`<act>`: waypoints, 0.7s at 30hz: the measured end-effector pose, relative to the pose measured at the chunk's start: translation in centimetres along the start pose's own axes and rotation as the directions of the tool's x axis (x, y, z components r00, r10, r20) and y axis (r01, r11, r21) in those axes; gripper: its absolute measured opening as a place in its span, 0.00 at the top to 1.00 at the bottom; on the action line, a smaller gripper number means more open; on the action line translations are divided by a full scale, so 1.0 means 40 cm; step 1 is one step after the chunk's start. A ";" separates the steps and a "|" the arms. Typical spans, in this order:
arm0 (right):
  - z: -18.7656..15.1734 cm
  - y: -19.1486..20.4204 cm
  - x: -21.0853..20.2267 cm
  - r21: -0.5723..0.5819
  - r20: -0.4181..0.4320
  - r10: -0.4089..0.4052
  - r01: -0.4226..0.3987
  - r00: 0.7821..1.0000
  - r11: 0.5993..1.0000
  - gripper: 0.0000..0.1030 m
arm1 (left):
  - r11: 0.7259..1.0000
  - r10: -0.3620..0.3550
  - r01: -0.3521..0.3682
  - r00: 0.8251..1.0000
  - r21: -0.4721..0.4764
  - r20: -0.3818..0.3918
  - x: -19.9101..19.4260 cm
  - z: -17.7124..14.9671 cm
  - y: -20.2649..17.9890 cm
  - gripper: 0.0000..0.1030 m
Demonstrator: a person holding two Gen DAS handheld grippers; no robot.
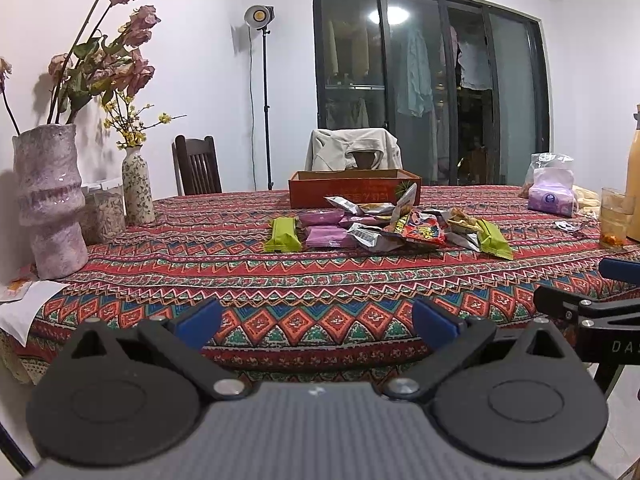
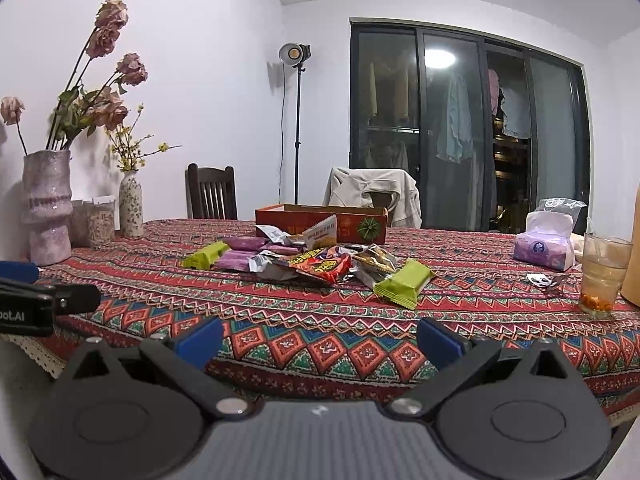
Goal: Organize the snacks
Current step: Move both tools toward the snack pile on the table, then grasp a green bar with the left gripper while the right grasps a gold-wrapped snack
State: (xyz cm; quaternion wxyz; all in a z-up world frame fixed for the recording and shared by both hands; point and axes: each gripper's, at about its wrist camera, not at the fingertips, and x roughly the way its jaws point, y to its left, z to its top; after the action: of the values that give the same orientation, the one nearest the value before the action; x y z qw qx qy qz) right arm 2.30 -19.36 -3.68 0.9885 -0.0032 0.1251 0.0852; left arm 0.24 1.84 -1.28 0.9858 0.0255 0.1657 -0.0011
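**Both claws spread wide at the worktop's near edge, snacks heaped mid-cloth**

The left claw (image 1: 318, 322) hovers over the near edge of the worktop, its blue-padded fingers (image 1: 199, 322) far apart with nothing between them. The right claw (image 2: 320, 338) sits just beside it at the same edge, its blue pads likewise spread and holding nothing; each claw's black frame shows at the margin of the other's view.

Beyond them stretches the red, blue and green zigzag-patterned tablecloth (image 1: 304, 280). Well ahead, in the middle of the worktop, lies the loose heap of snack packets (image 2: 316, 264): a lime-green wrapped bar (image 2: 404, 282) at its right end, another lime-green bar (image 1: 282, 234) at its left, flat purple packets (image 1: 330, 236) beside that one, and a red foil packet (image 2: 320, 268) among silver wrappers in the centre. Just behind the heap stands an open, shallow orange cardboard box (image 1: 354, 190).

Farther right are a purple soft tissue pack (image 2: 546, 246) and a clear drinking glass (image 2: 602, 276). At the left edge stand a mottled pink ceramic vase with dried roses (image 1: 48, 200) and a small floral-patterned vase (image 1: 138, 188).
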 end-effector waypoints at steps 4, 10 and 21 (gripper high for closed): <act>-0.001 0.001 0.004 0.004 0.001 0.005 -0.005 1.000 1.000 0.00 | 1.000 0.002 -0.002 1.000 0.004 -0.011 0.002 -0.009 0.001 0.00; -0.015 0.007 0.014 0.020 -0.011 0.006 -0.006 1.000 1.000 0.00 | 1.000 0.004 -0.004 1.000 0.003 -0.019 0.016 -0.012 0.007 0.00; 0.079 -0.071 0.170 -0.015 -0.036 0.028 -0.028 0.999 0.999 0.00 | 0.998 -0.002 -0.002 0.998 -0.061 -0.061 0.286 0.114 0.034 0.00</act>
State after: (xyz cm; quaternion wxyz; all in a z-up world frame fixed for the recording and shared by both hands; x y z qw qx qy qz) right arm 10.04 -20.94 -2.34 0.9848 -0.0108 0.1420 0.0999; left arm 12.54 3.02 -0.65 0.9806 -0.0044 0.1958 0.0046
